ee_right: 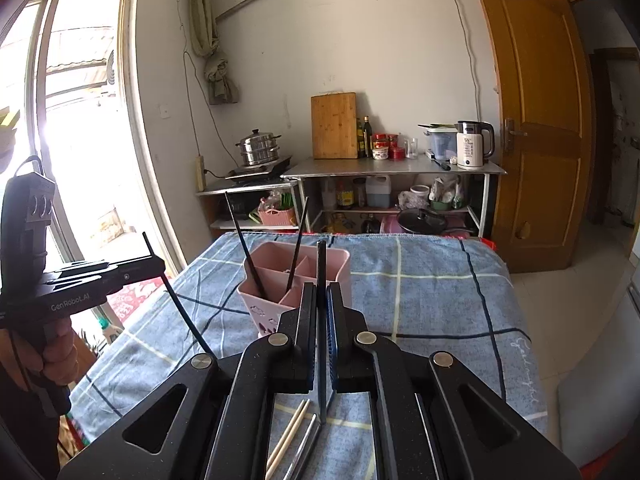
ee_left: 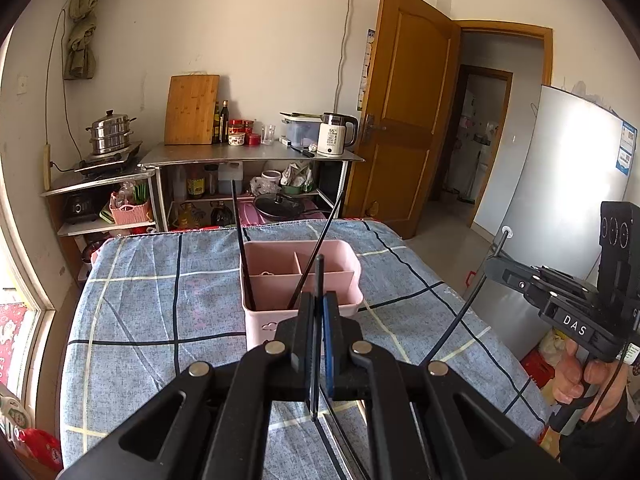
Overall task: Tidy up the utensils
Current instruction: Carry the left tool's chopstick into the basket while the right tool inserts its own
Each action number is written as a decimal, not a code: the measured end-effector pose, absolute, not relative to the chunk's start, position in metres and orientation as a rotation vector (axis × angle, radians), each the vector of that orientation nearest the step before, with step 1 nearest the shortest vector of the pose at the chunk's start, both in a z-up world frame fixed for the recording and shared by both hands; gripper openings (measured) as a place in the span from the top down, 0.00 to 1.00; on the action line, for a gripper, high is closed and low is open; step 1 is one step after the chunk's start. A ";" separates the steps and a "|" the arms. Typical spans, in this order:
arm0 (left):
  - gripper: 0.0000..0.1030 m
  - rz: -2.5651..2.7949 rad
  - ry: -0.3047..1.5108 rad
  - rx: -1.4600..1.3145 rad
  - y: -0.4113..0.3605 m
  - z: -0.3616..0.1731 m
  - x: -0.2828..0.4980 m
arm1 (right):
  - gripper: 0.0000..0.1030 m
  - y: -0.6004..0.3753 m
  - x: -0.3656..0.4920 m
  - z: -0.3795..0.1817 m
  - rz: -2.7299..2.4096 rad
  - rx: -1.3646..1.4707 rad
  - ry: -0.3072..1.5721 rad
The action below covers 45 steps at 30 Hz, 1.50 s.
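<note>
Left gripper [ee_left: 319, 312]: clamped on upright black chopstick [ee_left: 318, 276] | right gripper [ee_right: 320, 304]: clamped on upright black chopstick [ee_right: 321, 264] | pink plastic divided utensil caddy [ee_left: 302, 276]: on blue plaid bench [ee_left: 152, 280], at 12 o'clock just beyond both; neither looks nearer.

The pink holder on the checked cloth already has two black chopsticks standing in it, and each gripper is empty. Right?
Not quite: the pink holder does hold two, but the left gripper and right gripper each clamp a black chopstick, as both wrist views show.
</note>
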<state>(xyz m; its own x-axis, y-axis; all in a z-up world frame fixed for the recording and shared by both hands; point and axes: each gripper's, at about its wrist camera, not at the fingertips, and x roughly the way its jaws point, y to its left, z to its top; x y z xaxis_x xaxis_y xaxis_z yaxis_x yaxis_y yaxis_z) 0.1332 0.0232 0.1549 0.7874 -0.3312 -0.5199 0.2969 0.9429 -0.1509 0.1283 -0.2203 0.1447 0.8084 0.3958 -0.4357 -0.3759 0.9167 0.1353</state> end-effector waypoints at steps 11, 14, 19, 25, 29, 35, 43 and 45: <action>0.95 -0.342 0.522 -0.078 0.036 0.199 0.163 | 0.95 -0.197 0.161 0.178 0.481 0.071 0.408; 0.95 -0.335 0.503 -0.095 0.040 0.211 0.175 | 0.95 -0.191 0.172 0.188 0.492 0.087 0.385; 0.95 -0.314 0.477 -0.117 0.047 0.224 0.197 | 0.95 -0.182 0.193 0.198 0.496 0.110 0.358; 0.95 -0.299 0.478 -0.136 0.054 0.220 0.218 | 0.95 -0.171 0.216 0.199 0.503 0.139 0.348; 0.95 -0.294 0.485 -0.144 0.058 0.213 0.231 | 0.95 -0.164 0.229 0.195 0.504 0.150 0.355; 0.95 -0.297 0.511 -0.162 0.063 0.194 0.241 | 0.95 -0.156 0.244 0.178 0.506 0.159 0.388; 0.95 -0.303 0.595 -0.166 0.062 0.159 0.255 | 0.95 -0.150 0.255 0.139 0.501 0.152 0.482; 0.95 -0.297 0.609 -0.165 0.062 0.151 0.256 | 0.95 -0.149 0.258 0.132 0.501 0.150 0.504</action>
